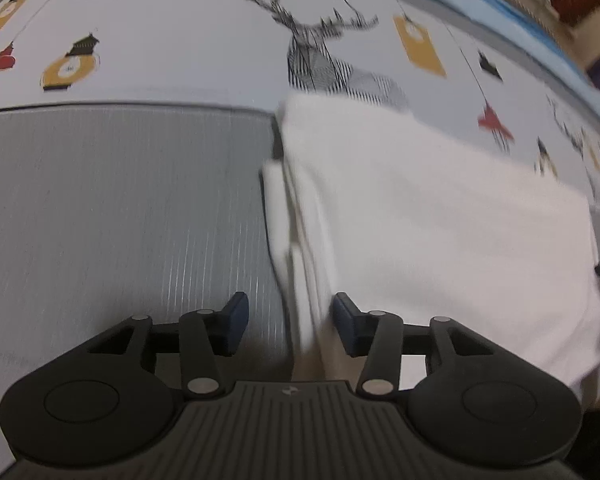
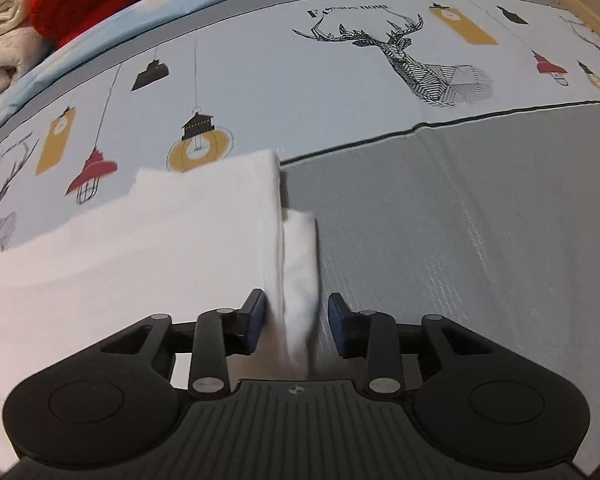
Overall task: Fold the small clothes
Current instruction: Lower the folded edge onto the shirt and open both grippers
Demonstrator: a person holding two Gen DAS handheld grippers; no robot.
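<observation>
We judge the white garment (image 1: pixel 440 220) partly folded on the mat (image 1: pixel 120 200), left gripper (image 1: pixel 288 320) and right gripper (image 2: pixel 296 320) both half-open astride its side edges, gripping nothing.

Surface: printed mat (image 1: pixel 172 40) (image 2: pixel 300 92), pale field with deer heads, hanging lamps and tags, plus a grey ribbed panel (image 1: pixel 120 208) (image 2: pixel 460 220) nearest both grippers. Lying on it: one folded white garment (image 1: pixel 440 220) (image 2: pixel 160 240), its layered edge running directly ahead of each gripper, straddling panel and print.
</observation>
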